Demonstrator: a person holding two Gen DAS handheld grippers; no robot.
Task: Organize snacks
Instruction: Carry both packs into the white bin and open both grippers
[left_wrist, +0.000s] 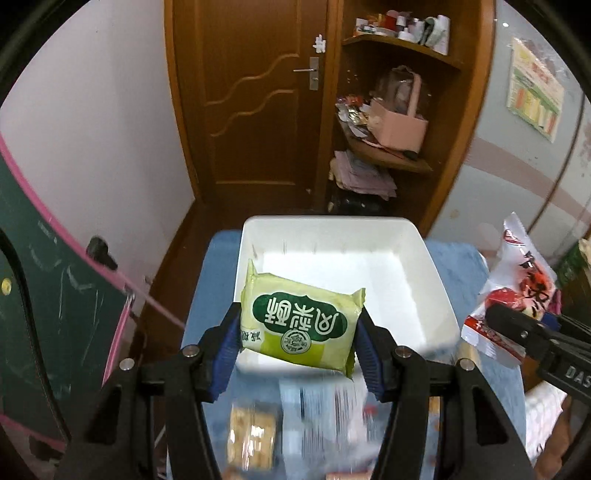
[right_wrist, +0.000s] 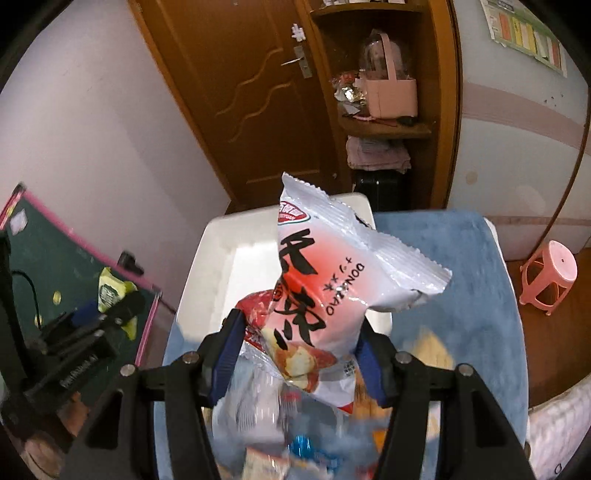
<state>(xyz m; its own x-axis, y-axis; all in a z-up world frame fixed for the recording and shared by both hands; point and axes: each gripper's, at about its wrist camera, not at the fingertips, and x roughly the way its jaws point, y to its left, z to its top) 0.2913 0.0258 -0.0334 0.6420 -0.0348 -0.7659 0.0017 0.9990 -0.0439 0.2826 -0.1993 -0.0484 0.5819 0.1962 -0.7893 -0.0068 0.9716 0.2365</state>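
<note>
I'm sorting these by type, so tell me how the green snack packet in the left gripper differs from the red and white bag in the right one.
The green snack packet is a compact, flat, rectangular pack; the red and white bag is larger, puffy and crinkled. The packet is yellow-green with a dark green label; the bag is white fading to red with black characters. The packet lies nearly level over the white bin; the bag stands upright. Both are sealed and clamped between blue-padded jaws, above the bin.

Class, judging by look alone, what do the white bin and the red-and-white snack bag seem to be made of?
White bin: probably rigid plastic, with smooth glossy walls and rounded corners. Red-and-white snack bag: thin plastic film, judging by its shiny crinkled surface and serrated heat-sealed edges.
</note>
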